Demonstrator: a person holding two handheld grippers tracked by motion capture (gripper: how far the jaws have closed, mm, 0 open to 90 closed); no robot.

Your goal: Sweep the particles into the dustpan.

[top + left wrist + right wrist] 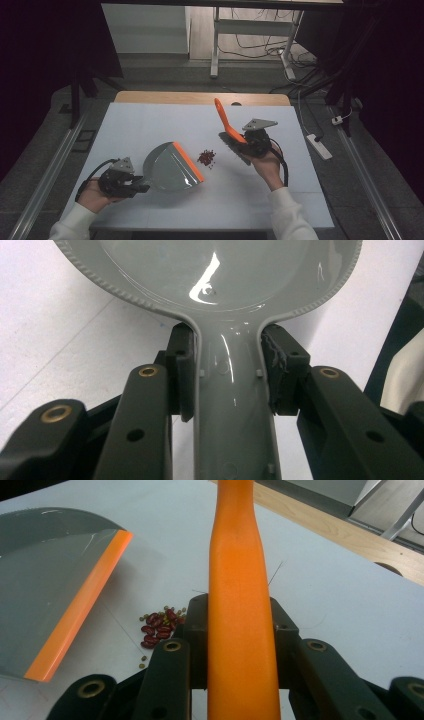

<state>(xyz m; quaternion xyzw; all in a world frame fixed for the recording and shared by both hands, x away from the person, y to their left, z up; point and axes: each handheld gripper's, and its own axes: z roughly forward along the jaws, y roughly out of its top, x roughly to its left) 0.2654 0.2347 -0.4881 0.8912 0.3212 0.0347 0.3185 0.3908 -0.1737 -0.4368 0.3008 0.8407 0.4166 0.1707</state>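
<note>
- We see bare counter (150,125) across the far left part, with open passage for a hand.
- The near right part of the counter is bare too, in front of the right gripper (248,142).
- The dustpan (172,167), clamped in the left gripper (140,187), blocks the near left middle; its orange lip faces the beans (206,157).
- Between lip and beans lies a narrow bare strip.
- The brush (231,131) in the right gripper slants up just right of the beans, so that side is closed off.
- Bare counter lies beyond the beans.
</note>
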